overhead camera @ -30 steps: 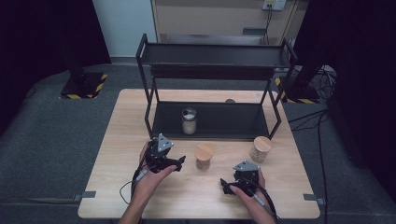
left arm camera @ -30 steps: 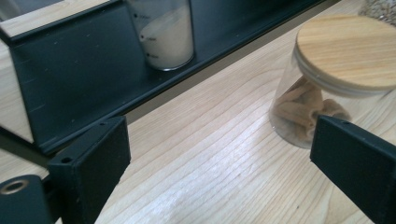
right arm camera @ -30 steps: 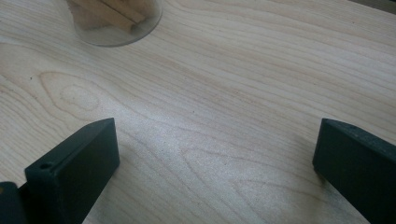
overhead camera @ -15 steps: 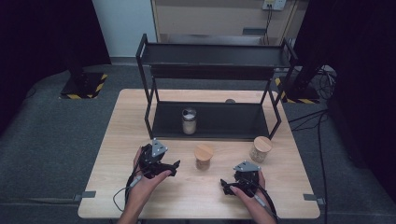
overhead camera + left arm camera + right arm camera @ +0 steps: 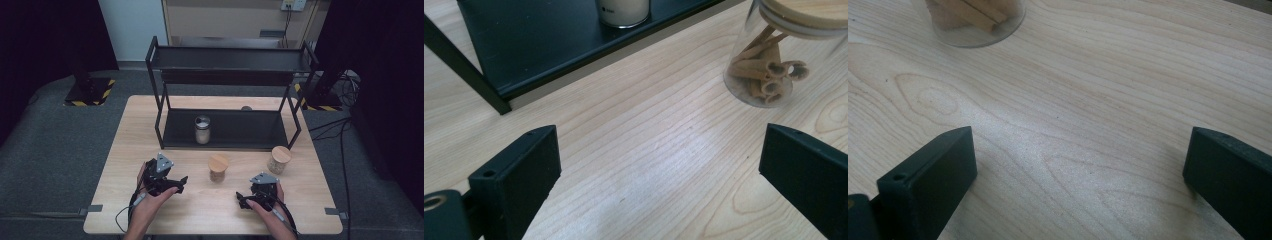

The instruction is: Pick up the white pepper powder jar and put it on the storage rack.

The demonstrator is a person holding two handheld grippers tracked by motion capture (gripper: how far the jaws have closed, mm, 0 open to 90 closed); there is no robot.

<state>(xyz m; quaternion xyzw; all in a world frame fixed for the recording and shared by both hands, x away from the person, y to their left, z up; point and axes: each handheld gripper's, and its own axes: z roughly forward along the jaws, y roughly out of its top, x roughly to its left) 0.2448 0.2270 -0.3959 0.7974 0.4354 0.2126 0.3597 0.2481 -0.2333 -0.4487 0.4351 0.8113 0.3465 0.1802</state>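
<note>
We have both grippers low over the near part of the wooden table (image 5: 300,210), each with its jaws spread wide and nothing between them. Our left gripper (image 5: 172,184) points right, toward the jar of cinnamon sticks (image 5: 218,168) that stands upright at the middle of the table, just in front of the black two-tier shelf (image 5: 227,75). In the left gripper view that jar (image 5: 769,65) sits ahead and to the right of the jaws, well short of them, its wooden lid on. Our right gripper (image 5: 246,201) lies near and to the right of the same jar, aimed left; its own view catches the base of a glass jar (image 5: 975,22) at the far edge, apart from the jaws.

A second wooden-lidded jar (image 5: 278,160) waits further right, by the shelf's right leg. A white-filled jar (image 5: 202,130) already stands on the lower tier, so we judge the loose jars belong there too, and the open jaws look ready for the cinnamon jar
</note>
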